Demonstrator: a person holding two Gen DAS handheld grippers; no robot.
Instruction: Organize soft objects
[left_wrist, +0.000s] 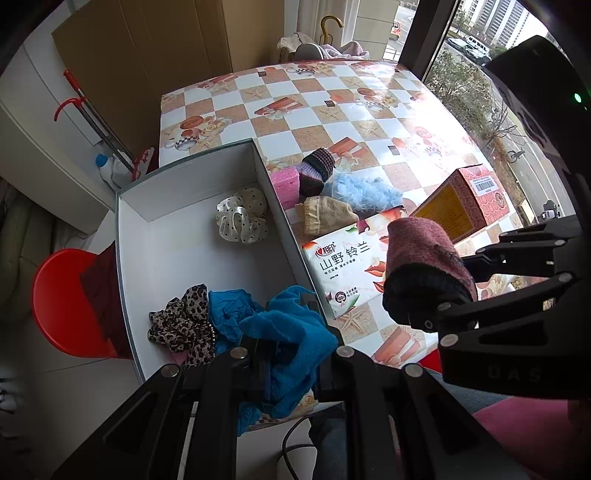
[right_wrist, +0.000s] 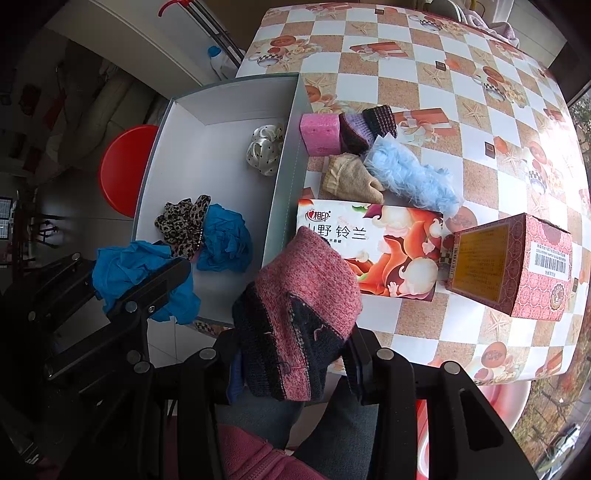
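My left gripper (left_wrist: 291, 356) is shut on a blue cloth (left_wrist: 295, 325) at the near end of the white box (left_wrist: 159, 236); the right wrist view shows that gripper (right_wrist: 129, 275) and the cloth (right_wrist: 118, 266) too. My right gripper (right_wrist: 295, 345) is shut on a pink and black knit sock (right_wrist: 306, 291), held above the table's near edge beside the box. In the box lie a white dotted scrunchie (left_wrist: 242, 218), a leopard scrunchie (left_wrist: 184, 321) and a crumpled blue piece (right_wrist: 225, 243).
On the checked tablecloth (right_wrist: 406, 48) right of the box lie a pink sponge (right_wrist: 319, 134), a dark purple knit piece (right_wrist: 364, 125), a beige sock (right_wrist: 349, 179), a light blue fluffy piece (right_wrist: 413, 177), a tissue pack (right_wrist: 391, 247) and a red carton (right_wrist: 513, 266). A red stool (left_wrist: 55, 295) stands left.
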